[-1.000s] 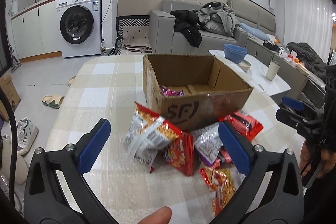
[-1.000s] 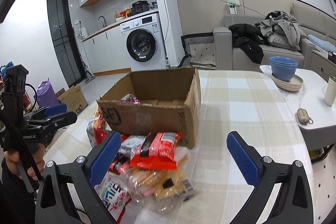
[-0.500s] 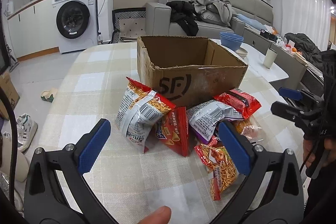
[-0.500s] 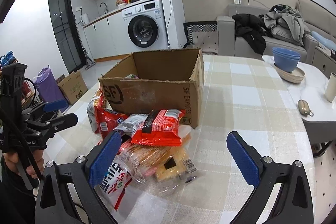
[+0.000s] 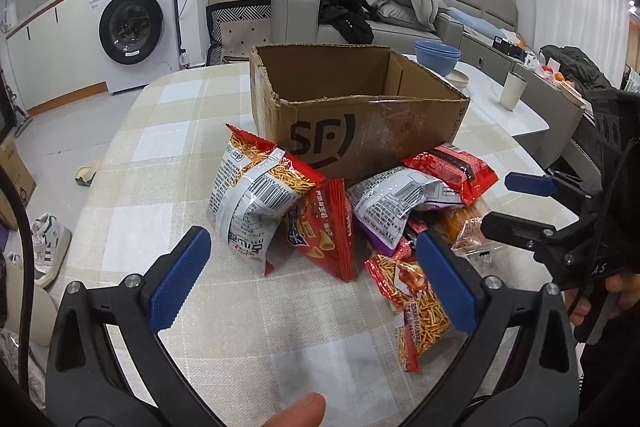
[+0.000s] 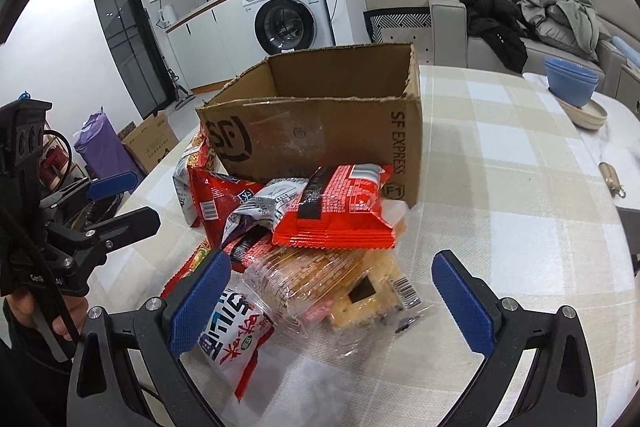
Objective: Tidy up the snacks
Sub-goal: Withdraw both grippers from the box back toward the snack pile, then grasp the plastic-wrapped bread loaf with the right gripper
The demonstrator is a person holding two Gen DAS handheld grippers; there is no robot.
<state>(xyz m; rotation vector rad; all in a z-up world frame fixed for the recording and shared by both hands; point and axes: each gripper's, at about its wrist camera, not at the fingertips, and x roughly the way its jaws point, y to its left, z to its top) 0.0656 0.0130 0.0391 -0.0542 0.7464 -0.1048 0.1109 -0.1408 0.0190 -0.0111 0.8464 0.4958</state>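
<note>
An open cardboard SF box stands on the checked tablecloth. A heap of snack bags lies against its near wall: a silver-and-red noodle snack bag, a red chip bag, a red packet, a clear cracker pack. My left gripper is open and empty, low in front of the heap. My right gripper is open and empty, over the cracker pack. Each gripper shows in the other's view, the right and the left.
A white side table at the right holds blue bowls and a cup. A sofa with clothes and a washing machine stand behind. A key fob lies at the right.
Both grippers have dropped lower and come closer to the snack heap. The box inside is no longer visible from above. Both stay open.
</note>
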